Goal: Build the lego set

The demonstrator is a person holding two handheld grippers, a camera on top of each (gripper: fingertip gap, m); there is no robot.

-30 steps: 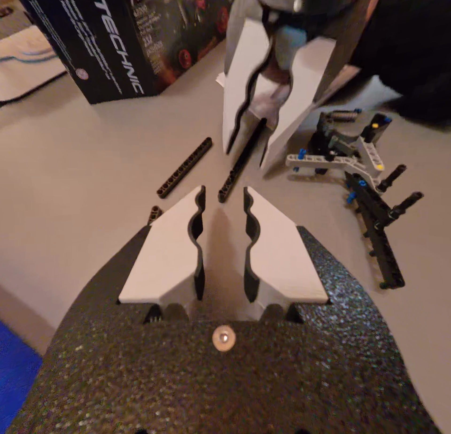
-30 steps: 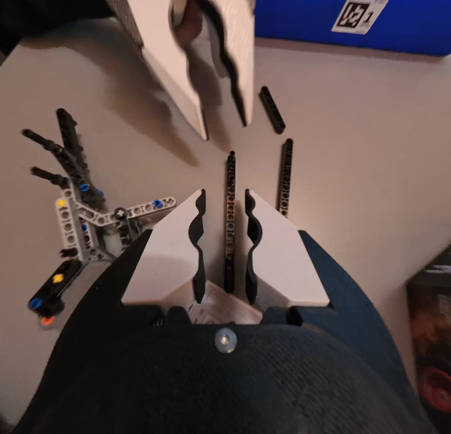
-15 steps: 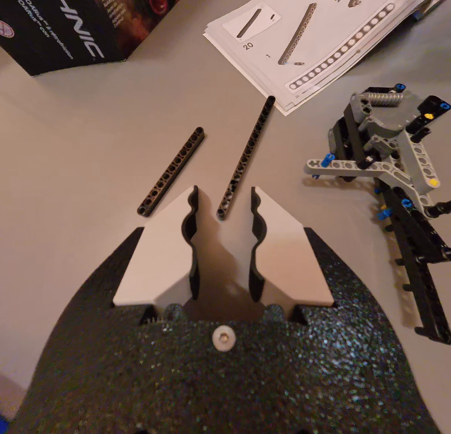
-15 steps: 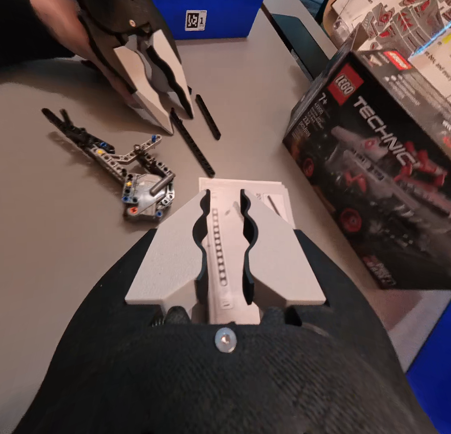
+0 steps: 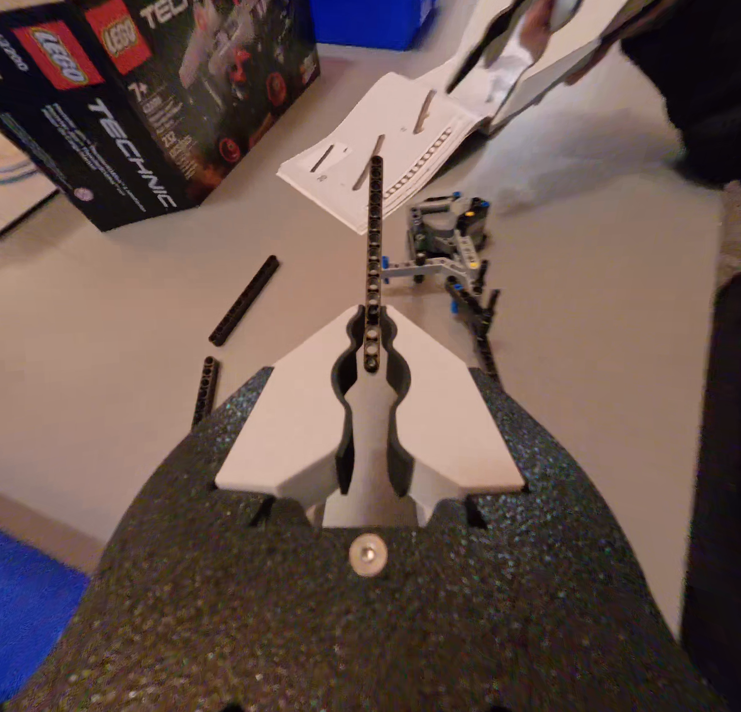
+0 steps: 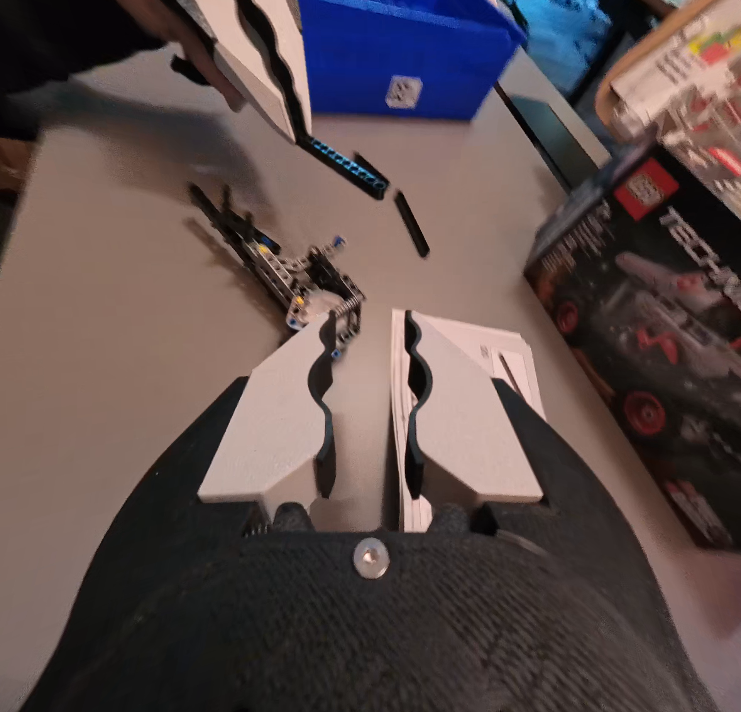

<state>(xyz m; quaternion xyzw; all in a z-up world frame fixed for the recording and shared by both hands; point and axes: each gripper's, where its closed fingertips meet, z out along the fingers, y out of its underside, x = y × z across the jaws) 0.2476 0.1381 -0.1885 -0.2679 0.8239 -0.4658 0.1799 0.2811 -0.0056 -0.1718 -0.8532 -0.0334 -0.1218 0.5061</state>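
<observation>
My left gripper [image 5: 373, 316] is shut on a long black holed beam [image 5: 375, 252] and holds it above the table, the beam pointing away from me. In the right wrist view the left gripper [image 6: 298, 131] shows at the upper left with the beam [image 6: 345, 166] sticking out of it. My right gripper [image 6: 367, 320] is open and empty, above the edge of the instruction booklet [image 6: 501, 348]. The partly built grey and black assembly [image 5: 449, 248] lies on the table, and it also shows in the right wrist view [image 6: 296, 276]. The right gripper [image 5: 501, 67] appears blurred at the upper right of the left wrist view.
A second long black beam [image 5: 244, 300] and a short black beam [image 5: 206, 384] lie on the table at the left. The black set box [image 5: 132, 103] stands at the back left, by the booklet [image 5: 385, 147]. A blue bin [image 6: 397, 63] stands at the table's far end.
My left gripper closed on the long black beam and lifted it off the table. My right gripper drew back over the booklet and stayed open.
</observation>
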